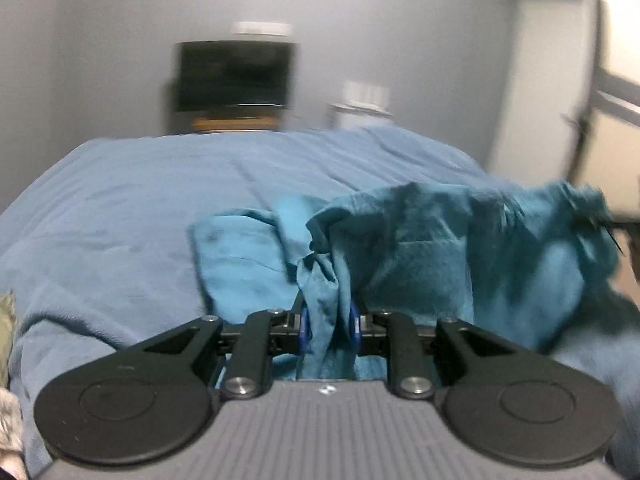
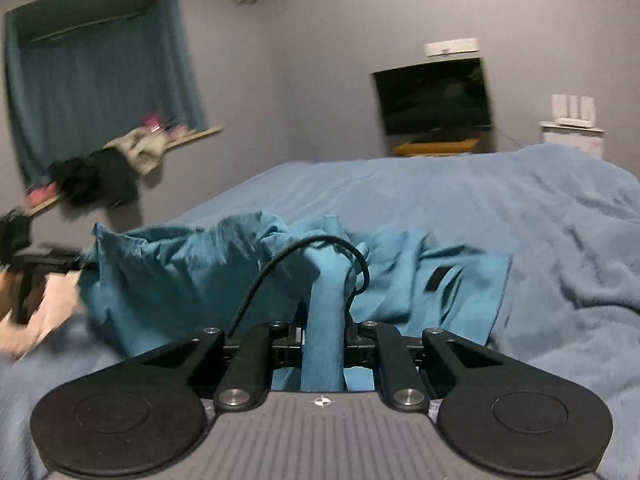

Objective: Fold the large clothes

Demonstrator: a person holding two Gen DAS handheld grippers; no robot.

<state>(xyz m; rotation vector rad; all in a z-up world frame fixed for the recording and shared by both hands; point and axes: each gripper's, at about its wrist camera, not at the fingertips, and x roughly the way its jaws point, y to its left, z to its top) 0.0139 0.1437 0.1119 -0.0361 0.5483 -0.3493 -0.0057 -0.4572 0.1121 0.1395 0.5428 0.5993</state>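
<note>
A teal garment (image 1: 440, 248) lies bunched on the bed, partly lifted. In the left wrist view my left gripper (image 1: 330, 320) is shut on a gathered fold of it, cloth bulging up between the jaws. The right wrist view shows the same teal garment (image 2: 192, 264), with my right gripper (image 2: 324, 320) shut on a rolled strip of it. A black cable (image 2: 304, 256) loops over that strip. My left gripper (image 2: 44, 264) appears at the left edge of the right wrist view, holding the garment's far corner. At the right edge of the left wrist view, a dark blurred tip (image 1: 600, 220) meets the cloth.
A blue blanket (image 1: 140, 208) covers the bed (image 2: 520, 216). A dark television (image 1: 234, 76) hangs on the far wall, a white cabinet (image 2: 572, 136) beside it. Clothes pile (image 2: 112, 168) on a shelf under a curtained window (image 2: 100, 68). More cloth (image 1: 8, 352) lies at the bed's left edge.
</note>
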